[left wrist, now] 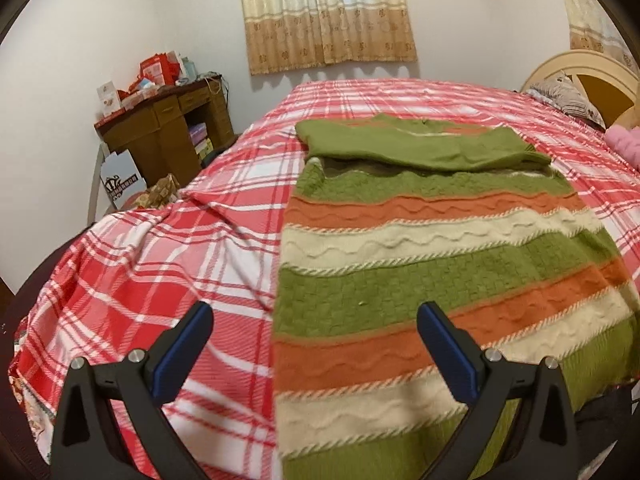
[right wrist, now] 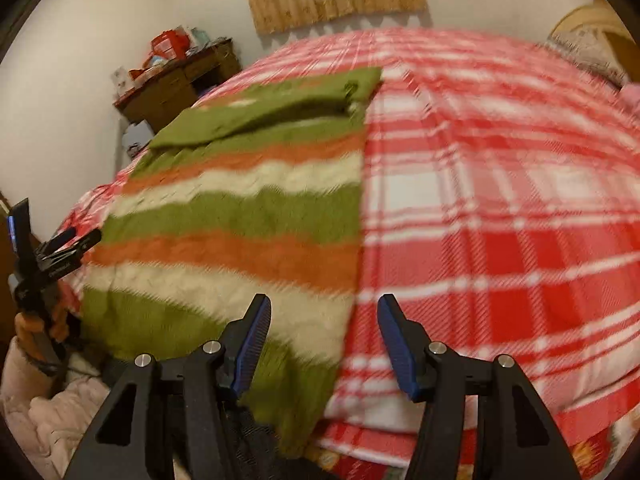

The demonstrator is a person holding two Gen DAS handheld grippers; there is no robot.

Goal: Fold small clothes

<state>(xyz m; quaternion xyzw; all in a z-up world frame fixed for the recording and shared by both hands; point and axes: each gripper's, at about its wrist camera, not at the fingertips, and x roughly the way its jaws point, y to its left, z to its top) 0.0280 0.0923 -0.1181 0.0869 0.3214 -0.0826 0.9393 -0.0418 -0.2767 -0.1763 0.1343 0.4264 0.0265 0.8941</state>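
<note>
A striped knit sweater [left wrist: 420,264] in green, orange and cream lies flat on the red plaid bed cover [left wrist: 160,264], its green sleeves folded across the top. My left gripper [left wrist: 316,316] is open and empty, hovering over the sweater's left edge near the hem. In the right wrist view the sweater [right wrist: 240,216] lies to the left on the bed cover [right wrist: 500,208]. My right gripper [right wrist: 324,308] is open and empty above the sweater's right edge near the hem. The left gripper [right wrist: 44,256] shows at the far left in that view.
A wooden desk [left wrist: 168,128] with red boxes stands beyond the bed's left side. A curtain [left wrist: 328,12] hangs on the far wall. A headboard [left wrist: 584,76], a pillow and a pink item lie at the far right. Pale bedding [right wrist: 48,412] sits below the bed's edge.
</note>
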